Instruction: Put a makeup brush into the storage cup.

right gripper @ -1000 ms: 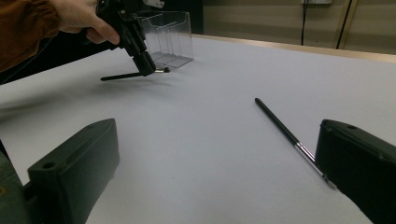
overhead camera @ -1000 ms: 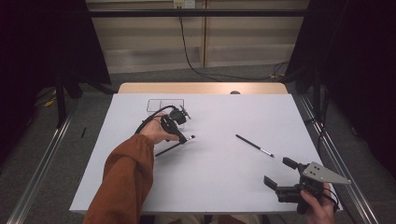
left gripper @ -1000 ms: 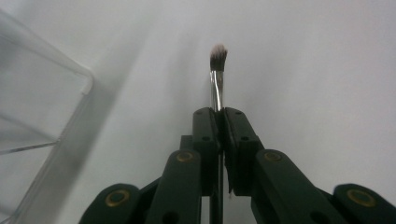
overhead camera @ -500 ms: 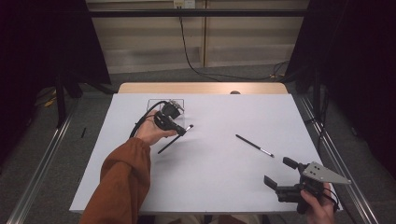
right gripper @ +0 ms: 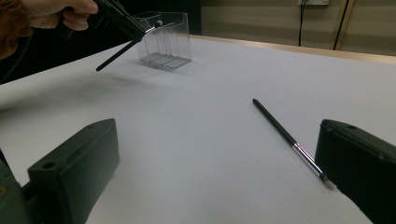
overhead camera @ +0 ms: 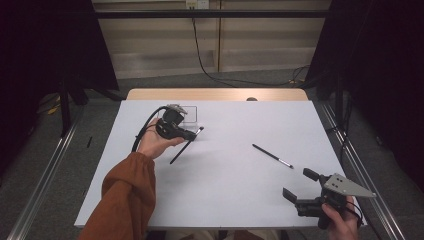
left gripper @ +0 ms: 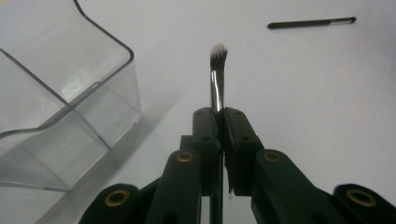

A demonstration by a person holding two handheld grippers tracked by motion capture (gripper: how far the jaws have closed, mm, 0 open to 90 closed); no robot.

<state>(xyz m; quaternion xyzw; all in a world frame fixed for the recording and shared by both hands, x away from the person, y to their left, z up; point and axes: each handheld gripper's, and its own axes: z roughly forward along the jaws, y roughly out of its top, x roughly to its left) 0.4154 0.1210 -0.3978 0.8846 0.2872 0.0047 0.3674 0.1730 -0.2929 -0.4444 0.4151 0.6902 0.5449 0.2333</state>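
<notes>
— Brush (left gripper: pixel 216 79) count?
— Two. One makeup brush is clamped between the left gripper (overhead camera: pixel 196 134) jaws, lifted clear of the table, white bristle tip forward and dark handle trailing toward seven o'clock in the high view. The second brush (overhead camera: pixel 272 155) lies flat on the sheet, at about eleven o'clock from the right gripper (overhead camera: pixel 300 186), well apart from it.
— And that one's jaws?
— Spread wide, gripping nothing.
— Surface?
— A white-covered table (overhead camera: pixel 235 200) (wooden edge at twelve o'clock), grey floor and black curtains around.
— Containers?
— One clear plastic organizer (right gripper: pixel 166 39), with dividers, just beside the held brush; nothing visible inside.
</notes>
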